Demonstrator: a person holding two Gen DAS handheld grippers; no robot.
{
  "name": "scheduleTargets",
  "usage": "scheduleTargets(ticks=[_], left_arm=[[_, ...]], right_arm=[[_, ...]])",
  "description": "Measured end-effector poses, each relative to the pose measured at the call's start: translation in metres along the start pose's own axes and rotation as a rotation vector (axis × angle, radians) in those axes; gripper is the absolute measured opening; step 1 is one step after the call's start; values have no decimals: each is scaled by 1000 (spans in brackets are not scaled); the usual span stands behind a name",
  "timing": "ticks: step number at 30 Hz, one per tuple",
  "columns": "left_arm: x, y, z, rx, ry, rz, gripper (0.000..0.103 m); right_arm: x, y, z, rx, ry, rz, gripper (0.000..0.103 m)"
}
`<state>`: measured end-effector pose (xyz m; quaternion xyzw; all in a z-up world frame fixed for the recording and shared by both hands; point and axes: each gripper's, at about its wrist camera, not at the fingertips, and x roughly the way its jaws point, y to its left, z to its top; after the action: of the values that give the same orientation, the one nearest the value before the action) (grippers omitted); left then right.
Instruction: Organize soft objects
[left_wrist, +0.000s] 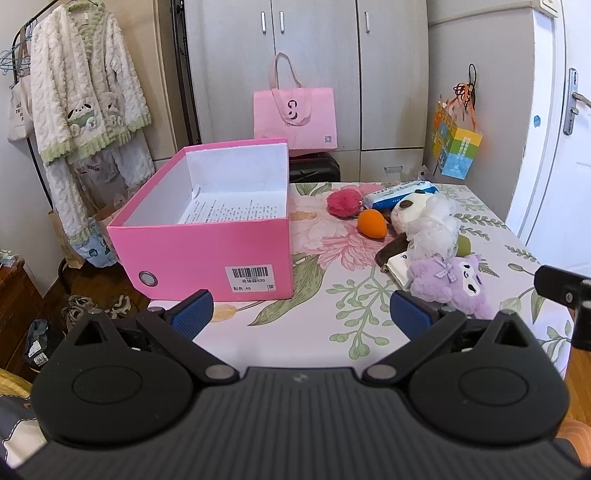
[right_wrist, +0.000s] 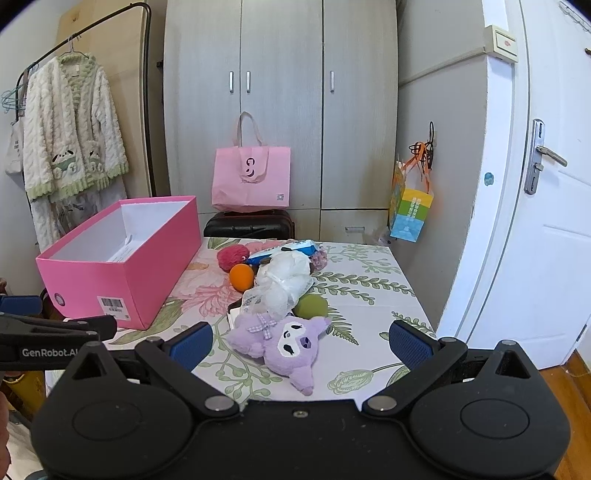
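A pink box (right_wrist: 122, 266) stands open-topped on the left of the table (right_wrist: 369, 354), its long axis running away from the cameras. Right of it lies a heap of soft toys: orange ball (right_wrist: 242, 277), white puff (right_wrist: 286, 282), and nearest, a purple plush (right_wrist: 280, 341) face up, hood tip pointing toward the camera. Left gripper (left_wrist: 301, 314) and right gripper (right_wrist: 301, 341) both hang wide open, holding nothing

Lighting: bright, even daylight, soft and diffuse. Shadows: faint, short, beneath the pink box (left_wrist: 207, 236) and plush toys. Glare: mild on the white door (right_wrist: 546, 229). Focus: sharp centrally. Distortion: strong fisheye bowing at edges; dark vignetted corners.
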<state>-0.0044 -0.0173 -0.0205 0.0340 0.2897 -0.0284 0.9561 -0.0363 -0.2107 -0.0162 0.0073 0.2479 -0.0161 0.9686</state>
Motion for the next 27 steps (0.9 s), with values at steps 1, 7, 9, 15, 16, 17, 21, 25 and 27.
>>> scheduleTargets(ticks=[1, 7, 9, 15, 16, 17, 21, 25, 27], left_arm=[[0, 0, 1, 4, 1, 0, 103], [-9, -1, 11, 3, -65, 28, 103], [-8, -2, 15, 10, -88, 30, 103], [14, -8, 25, 3, -93, -2, 103], [19, -11, 24, 6, -96, -8, 103], [24, -14, 23, 12, -104, -19, 103], [48, -26, 16, 36, -127, -87, 103], [76, -48, 14, 103, -79, -141, 103], [89, -57, 13, 116, -63, -187, 103]], right_arm=[[0, 1, 0, -1, -1, 0, 103], [-7, -2, 7, -27, -39, 55, 103], [-9, -5, 7, -48, -71, 75, 103], [8, -12, -5, -139, -142, 132, 103], [13, -15, -8, -142, -142, 155, 103], [20, -20, -11, -139, -137, 181, 103], [51, -37, -23, -81, -108, 295, 103], [85, -42, -33, -67, -59, 332, 103], [99, -42, -38, -80, -56, 339, 102]])
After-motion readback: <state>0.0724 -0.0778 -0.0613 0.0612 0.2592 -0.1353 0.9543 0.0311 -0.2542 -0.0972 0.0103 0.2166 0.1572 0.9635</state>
